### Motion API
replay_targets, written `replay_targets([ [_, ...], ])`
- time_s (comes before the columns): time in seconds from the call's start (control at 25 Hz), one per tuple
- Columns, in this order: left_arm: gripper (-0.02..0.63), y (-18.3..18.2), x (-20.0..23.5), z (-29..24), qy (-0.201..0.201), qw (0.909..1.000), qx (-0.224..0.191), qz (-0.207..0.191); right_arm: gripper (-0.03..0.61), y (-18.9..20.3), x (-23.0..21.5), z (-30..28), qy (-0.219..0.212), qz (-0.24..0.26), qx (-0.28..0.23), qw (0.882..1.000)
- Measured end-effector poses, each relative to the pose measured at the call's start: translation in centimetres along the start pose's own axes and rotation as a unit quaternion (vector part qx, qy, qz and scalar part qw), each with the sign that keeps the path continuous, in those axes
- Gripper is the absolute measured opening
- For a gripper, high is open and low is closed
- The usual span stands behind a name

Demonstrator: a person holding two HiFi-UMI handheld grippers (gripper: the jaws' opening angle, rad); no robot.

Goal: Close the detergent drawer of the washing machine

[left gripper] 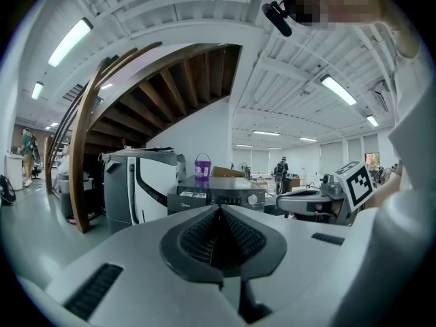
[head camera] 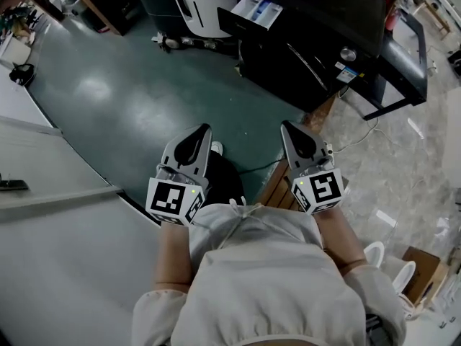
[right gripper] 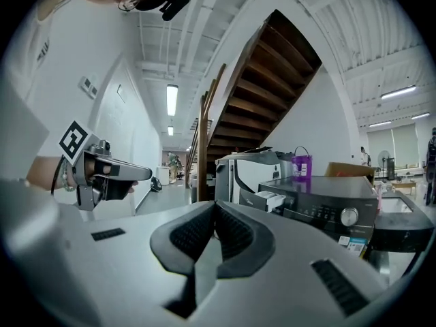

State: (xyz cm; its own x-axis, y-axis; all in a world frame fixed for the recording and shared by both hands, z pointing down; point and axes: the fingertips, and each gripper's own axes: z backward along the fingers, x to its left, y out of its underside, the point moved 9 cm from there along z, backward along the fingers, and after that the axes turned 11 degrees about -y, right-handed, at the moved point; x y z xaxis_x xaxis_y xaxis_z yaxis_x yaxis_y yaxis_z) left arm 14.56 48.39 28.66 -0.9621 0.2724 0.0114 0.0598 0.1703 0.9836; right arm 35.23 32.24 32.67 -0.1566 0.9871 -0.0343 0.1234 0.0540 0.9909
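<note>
Head view shows the detergent drawer (head camera: pixel 257 11) pulled out of the black washing machine (head camera: pixel 317 49), white with blue inside, left of the control knob. Both closed on nothing, the left tongs (head camera: pixel 205 128) and right tongs (head camera: pixel 286 125) are well apart from the washing machine.

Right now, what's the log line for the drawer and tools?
detergent drawer: open | left tool: shut, empty | right tool: shut, empty | washing machine: not touched

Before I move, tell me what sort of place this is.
Probably an open workshop or lab hall: a washing machine stands on bare floor near a wooden staircase, under strip lights.
</note>
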Motion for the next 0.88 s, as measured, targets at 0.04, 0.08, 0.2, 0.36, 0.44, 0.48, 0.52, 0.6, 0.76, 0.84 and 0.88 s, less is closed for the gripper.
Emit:
replay_targets([
  [0.04, 0.020, -0.2, 1.5, -1.5, 0.008, 1.0000, -0.001, 0.003, 0.006, -0.2, -0.4, -1.7, 0.010, -0.003, 0.002, 1.000],
  [0.08, 0.020, -0.5, 3.0, -3.1, 0.019, 0.9998, -0.002, 0.005, 0.006, -0.6, -0.9, -3.4, 0.020, -0.005, 0.005, 1.000],
  [0.2, 0.020, -1.7, 7.6, -8.2, 0.054, 0.9985, -0.003, 0.002, 0.006, -1.9, -2.3, -8.4, 0.052, -0.009, 0.010, 0.999],
  [0.36, 0.020, -3.1, 13.7, -15.5, 0.105, 0.9944, 0.000, -0.001, 0.006, -3.6, -4.4, -15.5, 0.104, -0.013, 0.016, 0.994],
  [0.44, 0.020, -4.2, 16.3, -18.5, 0.134, 0.9910, 0.002, -0.006, 0.006, -4.7, -5.0, -18.6, 0.125, -0.015, 0.020, 0.992],
  [0.48, 0.020, -4.9, 17.5, -19.8, 0.145, 0.9893, 0.004, -0.008, 0.006, -5.3, -5.3, -20.0, 0.134, -0.016, 0.023, 0.991],
  [0.52, 0.020, -5.5, 18.5, -21.0, 0.156, 0.9877, 0.007, -0.009, 0.006, -6.0, -5.5, -21.1, 0.144, -0.019, 0.027, 0.989],
  [0.6, 0.020, -6.7, 20.1, -23.1, 0.175, 0.9844, 0.016, -0.008, 0.006, -7.1, -6.0, -22.9, 0.162, -0.027, 0.035, 0.986],
  [0.76, 0.020, -7.6, 21.8, -26.4, 0.206, 0.9775, 0.044, -0.006, 0.006, -8.4, -6.9, -25.3, 0.192, -0.043, 0.044, 0.979],
  [0.84, 0.020, -7.2, 22.2, -27.4, 0.216, 0.9745, 0.059, -0.004, 0.008, -8.5, -7.2, -25.7, 0.206, -0.054, 0.050, 0.976],
  [0.88, 0.020, -6.9, 22.2, -27.9, 0.222, 0.9729, 0.066, -0.004, 0.007, -8.5, -7.3, -25.8, 0.213, -0.059, 0.054, 0.974],
])
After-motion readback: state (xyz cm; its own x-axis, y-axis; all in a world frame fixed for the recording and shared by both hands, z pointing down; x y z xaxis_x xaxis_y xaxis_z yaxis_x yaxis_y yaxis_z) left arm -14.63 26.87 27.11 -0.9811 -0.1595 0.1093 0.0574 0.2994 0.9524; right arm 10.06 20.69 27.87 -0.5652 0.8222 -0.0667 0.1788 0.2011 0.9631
